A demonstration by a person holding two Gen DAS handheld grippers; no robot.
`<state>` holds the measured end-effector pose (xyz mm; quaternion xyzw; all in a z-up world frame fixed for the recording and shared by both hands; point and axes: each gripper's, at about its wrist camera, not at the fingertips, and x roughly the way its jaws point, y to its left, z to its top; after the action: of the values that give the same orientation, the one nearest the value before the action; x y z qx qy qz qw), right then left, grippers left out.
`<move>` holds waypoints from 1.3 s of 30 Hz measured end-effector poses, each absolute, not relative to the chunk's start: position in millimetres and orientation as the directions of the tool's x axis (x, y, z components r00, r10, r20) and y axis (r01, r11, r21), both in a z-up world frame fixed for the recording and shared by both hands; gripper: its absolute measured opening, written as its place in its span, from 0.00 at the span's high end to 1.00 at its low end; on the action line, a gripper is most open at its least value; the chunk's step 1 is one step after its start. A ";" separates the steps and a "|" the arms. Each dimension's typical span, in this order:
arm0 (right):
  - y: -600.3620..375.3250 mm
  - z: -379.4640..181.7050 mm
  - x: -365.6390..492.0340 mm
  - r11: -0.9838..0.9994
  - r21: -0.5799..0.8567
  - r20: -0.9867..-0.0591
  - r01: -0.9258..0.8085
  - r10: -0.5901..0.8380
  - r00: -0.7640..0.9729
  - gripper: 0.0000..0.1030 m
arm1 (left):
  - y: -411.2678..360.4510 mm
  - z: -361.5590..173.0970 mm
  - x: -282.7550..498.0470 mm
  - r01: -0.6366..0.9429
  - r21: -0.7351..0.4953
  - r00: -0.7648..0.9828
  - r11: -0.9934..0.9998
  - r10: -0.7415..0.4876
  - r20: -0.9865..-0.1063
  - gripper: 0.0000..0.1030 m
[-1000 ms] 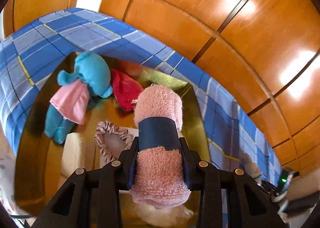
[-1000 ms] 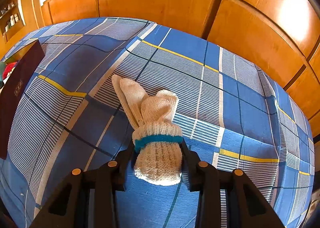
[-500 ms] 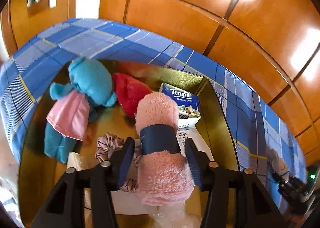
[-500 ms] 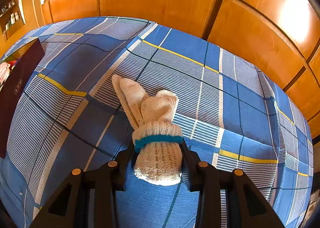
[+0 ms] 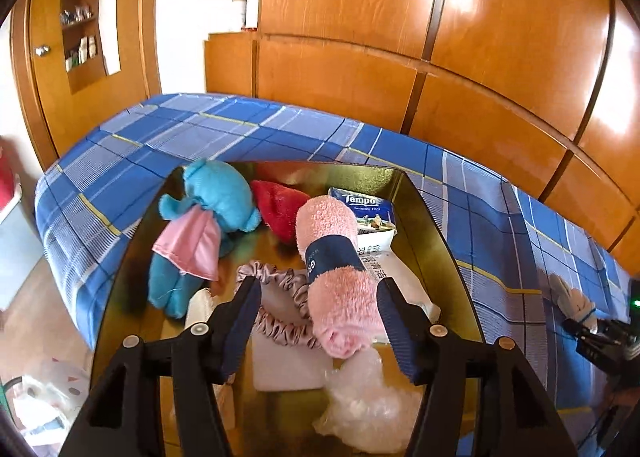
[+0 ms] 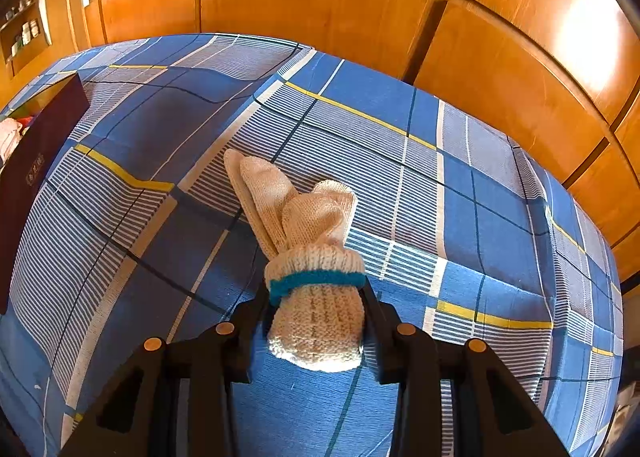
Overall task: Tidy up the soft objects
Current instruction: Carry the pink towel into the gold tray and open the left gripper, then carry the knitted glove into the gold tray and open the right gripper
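Note:
A rolled pink towel (image 5: 332, 257) with a dark blue band lies in the gold-lined box (image 5: 432, 225), on top of the other things there. My left gripper (image 5: 318, 285) stands open around the towel's near end; the left finger is well clear of it and the right finger is close beside it. On the blue plaid bedcover (image 6: 460, 217), my right gripper (image 6: 316, 297) is shut on the cuff of a cream knitted glove bundle (image 6: 308, 225) with a teal band. That bundle also shows far right in the left wrist view as a small cream shape (image 5: 576, 305).
The box also holds a blue plush toy (image 5: 216, 193) in a pink dress, a red soft item (image 5: 280, 209), a Tempo tissue pack (image 5: 366, 207), a mauve scrunchie (image 5: 276, 289) and bubble wrap (image 5: 368, 397). The box's maroon outer wall (image 6: 36, 161) stands left of the gloves. Wooden panels rise behind the bed.
My left gripper has let go of the pink towel, spread its fingers and drawn back a little; the towel now rests in the box. The right gripper and gloves have not moved.

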<state>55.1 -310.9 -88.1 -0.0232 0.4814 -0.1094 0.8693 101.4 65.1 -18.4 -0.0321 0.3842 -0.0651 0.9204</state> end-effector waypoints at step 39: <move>-242.7 -19.0 47.5 0.994 -0.002 -0.756 0.113 -0.076 0.651 0.65 | 149.6 -13.6 53.8 -0.054 -0.119 0.731 0.991 -0.042 -0.681 0.41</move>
<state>47.5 -242.7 -19.0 0.0226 0.4147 -0.0520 0.9082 53.8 149.6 -13.6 -0.0653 0.3664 0.0034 0.9281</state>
